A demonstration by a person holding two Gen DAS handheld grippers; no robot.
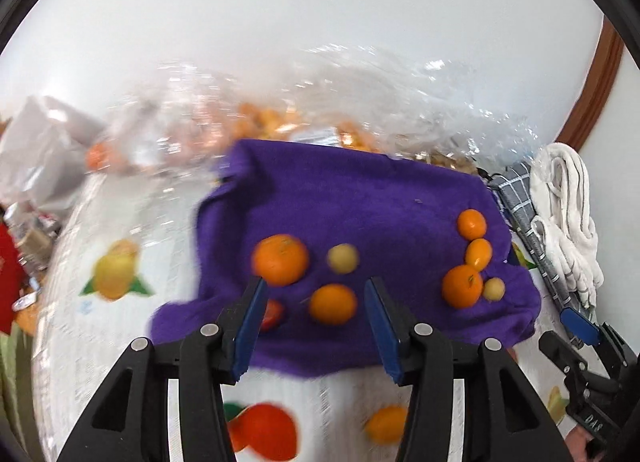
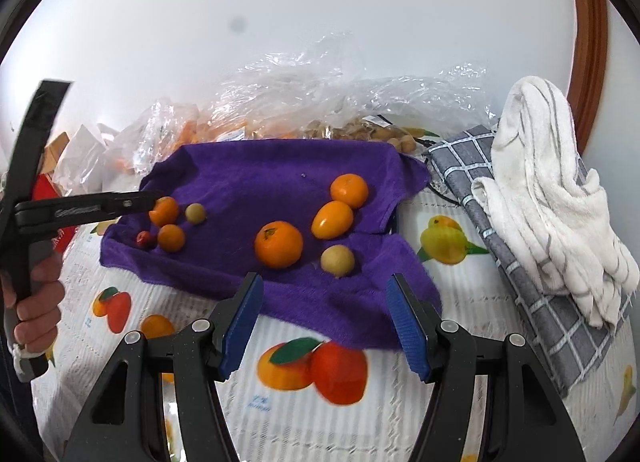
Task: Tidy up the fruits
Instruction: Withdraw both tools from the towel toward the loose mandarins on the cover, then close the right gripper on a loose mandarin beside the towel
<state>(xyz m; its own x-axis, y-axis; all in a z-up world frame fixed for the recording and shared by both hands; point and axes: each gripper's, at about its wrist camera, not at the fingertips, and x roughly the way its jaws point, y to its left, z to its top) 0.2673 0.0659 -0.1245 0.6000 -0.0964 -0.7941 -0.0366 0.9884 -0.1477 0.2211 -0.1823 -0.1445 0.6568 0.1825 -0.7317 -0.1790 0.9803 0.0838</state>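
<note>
Your left gripper (image 1: 316,326) hangs above the near-left part of the purple towel (image 1: 360,198), its blue pads apart and nothing between them; an orange (image 1: 333,303) lies on the cloth below the gap, clear of both pads. Just beyond it sit a larger orange (image 1: 280,259) and a pale yellow-green fruit (image 1: 343,257), and a small red fruit (image 1: 273,314) shows partly behind the left pad. This view is blurred, so finer detail cannot be read. Your right gripper (image 2: 324,322) is likewise apart and empty, held over the near edge of the towel above the fruit-printed tablecloth (image 2: 360,422). Ahead of it lies the second group: a stemmed orange (image 2: 279,244), an oval orange fruit (image 2: 332,219) touching a round orange (image 2: 349,190) behind it, and a pale round fruit (image 2: 337,260) nearest the right pad. The two groups are well apart on the cloth. In the right wrist view your left hand (image 2: 38,302) grips the tool handle at the frame's left edge. A white towel (image 2: 552,190) rests on a grey checked cloth (image 2: 560,326) to the right, and crumpled clear plastic bags (image 2: 320,94) lie behind the towel.
</note>
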